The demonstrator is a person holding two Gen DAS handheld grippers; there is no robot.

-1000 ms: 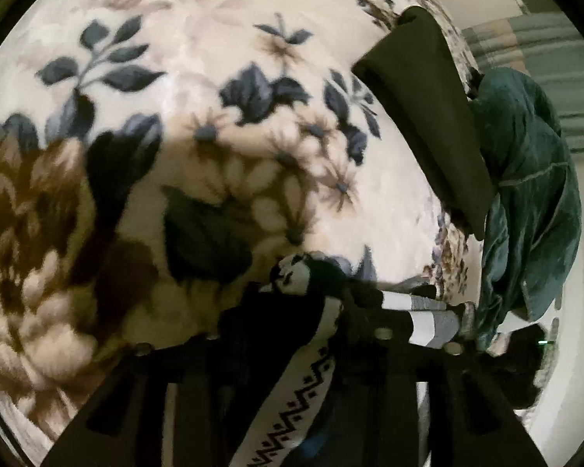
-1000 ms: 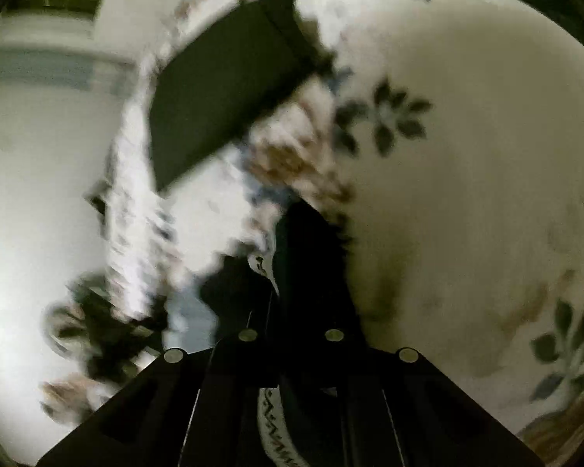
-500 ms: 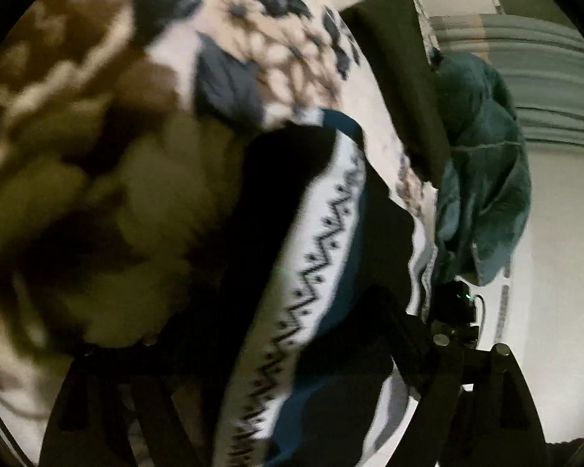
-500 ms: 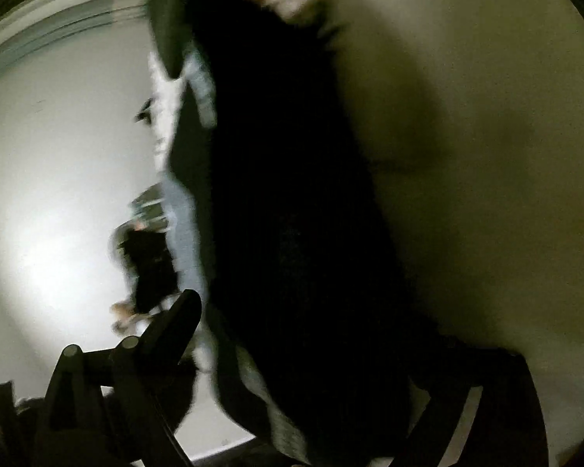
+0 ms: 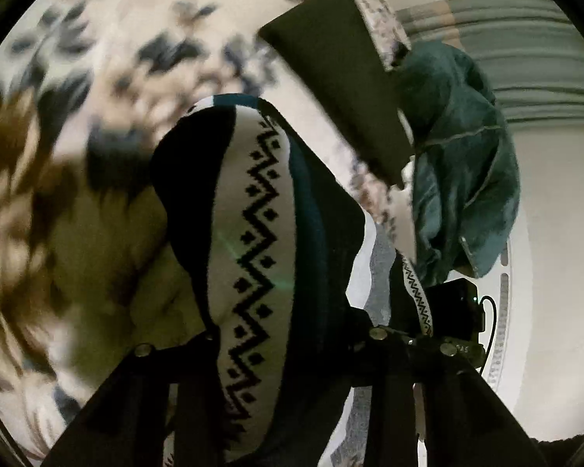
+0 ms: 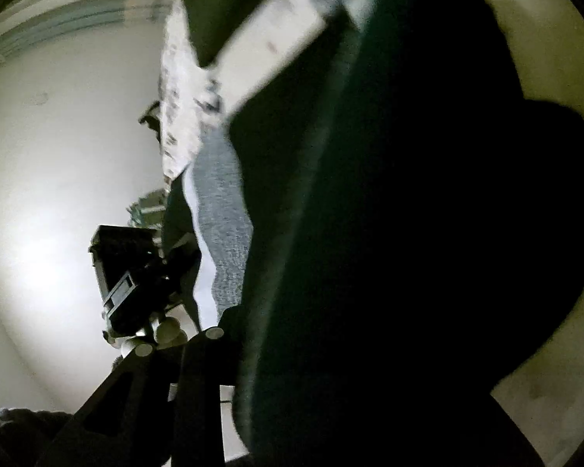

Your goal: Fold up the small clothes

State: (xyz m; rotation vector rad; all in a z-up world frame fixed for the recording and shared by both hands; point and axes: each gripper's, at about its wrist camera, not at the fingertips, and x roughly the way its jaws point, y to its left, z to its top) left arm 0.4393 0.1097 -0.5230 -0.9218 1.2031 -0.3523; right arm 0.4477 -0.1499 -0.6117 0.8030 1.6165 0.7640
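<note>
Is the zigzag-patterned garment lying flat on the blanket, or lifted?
Lifted: the patterned garment hangs draped between the left gripper's fingers, above the floral blanket.

no readable text, labels, brands or numbers anywhere

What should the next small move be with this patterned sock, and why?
Probably lower both grippers together and lay the sock flat on the blanket. It hangs lifted between the left gripper and the right gripper, whose jaws have just been closing with the fabric between them. It fills most of both views, bunched, so it likely needs spreading before any fold.
</note>
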